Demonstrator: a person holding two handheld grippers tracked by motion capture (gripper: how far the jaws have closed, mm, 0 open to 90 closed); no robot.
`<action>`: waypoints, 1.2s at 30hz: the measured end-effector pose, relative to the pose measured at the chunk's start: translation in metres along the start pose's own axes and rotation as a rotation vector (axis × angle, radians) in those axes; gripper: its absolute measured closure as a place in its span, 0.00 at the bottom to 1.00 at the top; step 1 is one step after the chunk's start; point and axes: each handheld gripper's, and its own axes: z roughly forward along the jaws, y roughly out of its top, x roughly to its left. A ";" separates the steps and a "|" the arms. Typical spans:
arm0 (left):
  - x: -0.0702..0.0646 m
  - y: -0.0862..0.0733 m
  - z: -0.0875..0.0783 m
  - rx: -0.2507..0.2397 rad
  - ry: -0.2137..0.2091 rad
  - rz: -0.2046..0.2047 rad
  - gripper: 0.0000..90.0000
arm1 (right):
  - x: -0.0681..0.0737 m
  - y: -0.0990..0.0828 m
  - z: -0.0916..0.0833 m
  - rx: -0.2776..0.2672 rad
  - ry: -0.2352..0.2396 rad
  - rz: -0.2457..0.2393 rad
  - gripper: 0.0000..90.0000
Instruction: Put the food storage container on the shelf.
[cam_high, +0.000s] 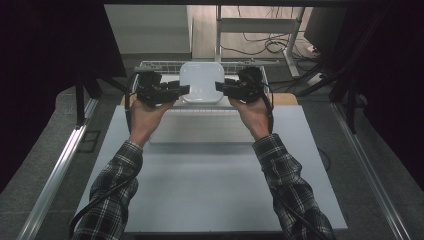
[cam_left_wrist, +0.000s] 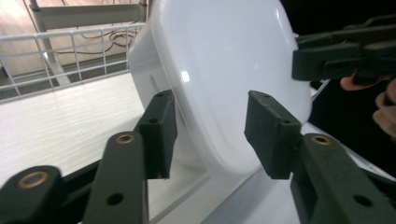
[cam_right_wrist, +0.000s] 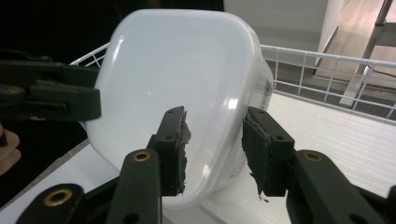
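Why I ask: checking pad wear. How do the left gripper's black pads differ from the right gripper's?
The left gripper has smooth, square-edged pads; the right gripper has torn, ragged ones. The left's jaws stand wider than the right's. Both straddle the rim of the white plastic container.

Both sleeves (cam_high: 114, 192) are plaid flannel, dark with pale checks, cuffed at the wrists. The left gripper (cam_high: 186, 89) and right gripper (cam_high: 218, 86) are matte black, each trailing a black cable (cam_high: 95, 202) along the forearm. Each arm carries brass-ringed pivots (cam_left_wrist: 125, 138) and plain screw holes. The left gripper's pads (cam_left_wrist: 161, 126) look smooth-edged; the right's pads (cam_right_wrist: 180, 149) are ragged and frayed.
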 end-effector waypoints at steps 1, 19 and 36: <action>0.000 0.000 0.000 0.000 0.000 0.000 0.58 | 0.000 0.000 0.000 0.000 0.000 0.000 0.65; 0.008 0.014 0.015 0.012 0.080 -0.015 0.43 | -0.012 0.007 0.016 -0.016 -0.069 -0.002 0.51; 0.008 0.013 0.005 -0.028 0.029 0.006 0.22 | -0.015 0.008 0.011 -0.037 -0.022 -0.012 0.27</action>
